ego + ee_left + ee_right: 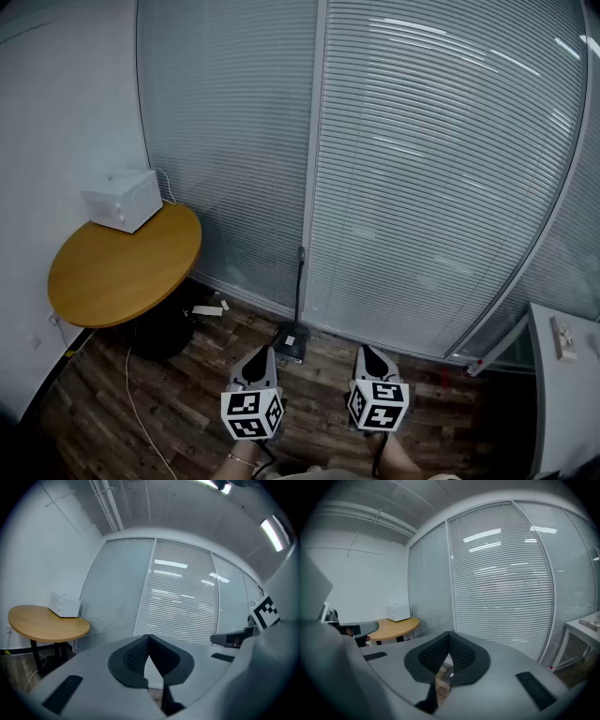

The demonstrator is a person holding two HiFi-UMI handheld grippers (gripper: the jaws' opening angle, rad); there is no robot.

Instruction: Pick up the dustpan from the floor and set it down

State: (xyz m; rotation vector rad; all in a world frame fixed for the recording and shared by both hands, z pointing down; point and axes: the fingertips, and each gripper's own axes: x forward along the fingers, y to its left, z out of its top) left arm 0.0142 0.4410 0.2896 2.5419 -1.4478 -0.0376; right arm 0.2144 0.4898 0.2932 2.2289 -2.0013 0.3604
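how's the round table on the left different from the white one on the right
The round table has a brown wooden top; the white table is white. The round table's top is a disc; the white table's has straight edges. The round table carries a white box; the white table a small flat item. Both stand by the wall of blinds.

A: Grippers, quick?

B: The left gripper (262, 360) and right gripper (369, 356) are both showing pale grey shells, black mesh pads and black-and-white square markers.

A: Ahead of them?

B: The dustpan (292, 343) is reading dark grey with a black handle. The blinds (422, 187) are showing pale grey horizontal stripes, the floor (187, 403) dark brown planks.

A: Left of the left gripper?

B: The table (122, 272) is showing ochre, and the box (124, 200) on it is looking white.
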